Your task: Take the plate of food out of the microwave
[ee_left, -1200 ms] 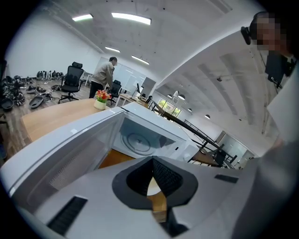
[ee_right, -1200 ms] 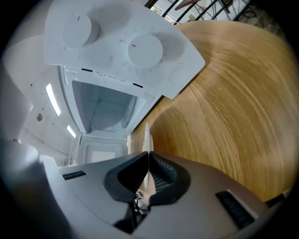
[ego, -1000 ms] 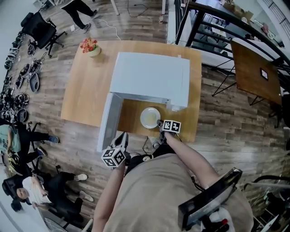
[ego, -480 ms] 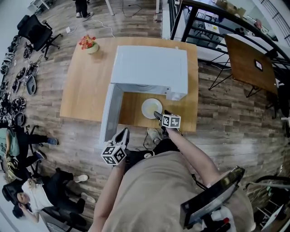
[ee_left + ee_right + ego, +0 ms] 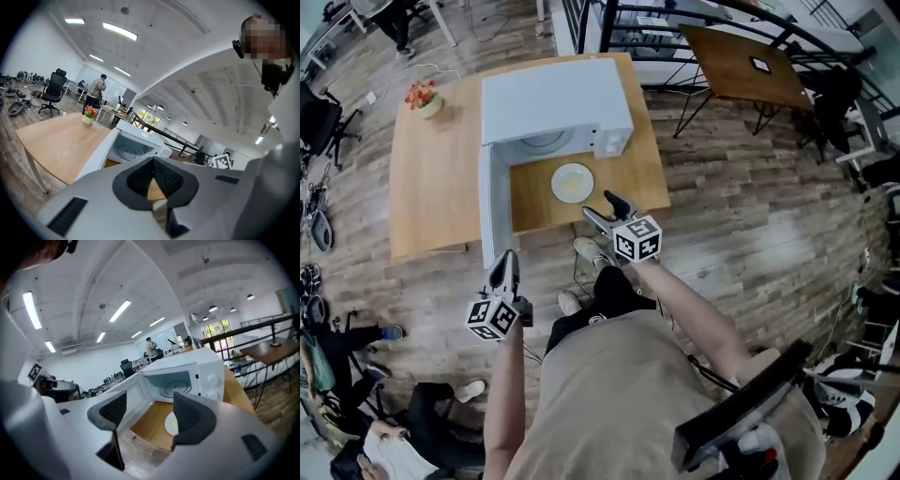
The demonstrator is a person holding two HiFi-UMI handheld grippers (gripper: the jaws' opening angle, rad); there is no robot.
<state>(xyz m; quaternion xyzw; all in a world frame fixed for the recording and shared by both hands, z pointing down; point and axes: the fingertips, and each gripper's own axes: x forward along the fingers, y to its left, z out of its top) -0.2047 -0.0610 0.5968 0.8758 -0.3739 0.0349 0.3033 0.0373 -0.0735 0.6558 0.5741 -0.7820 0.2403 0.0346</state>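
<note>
right gripper (image 5: 602, 212) hangs at the table's near edge, its jaws wide but closing, with nothing between them

the wooden table (image 5: 441, 187) carries the white microwave (image 5: 553, 98), whose door (image 5: 494, 206) stands swung open to the left. the plate of food (image 5: 573, 182) sits on the tabletop directly in front of the open cavity, already outside it

from the right gripper the plate lies ahead and slightly left, near but not touching, and being round it has no long axis (any point on the rim looks equally reachable). this gripper is the nearer one, with its forearm stretched forward and its jaws aimed at the plate

left gripper (image 5: 505, 267) is held back by the door's outer end, jaws together on nothing, well apart from the plate
</note>
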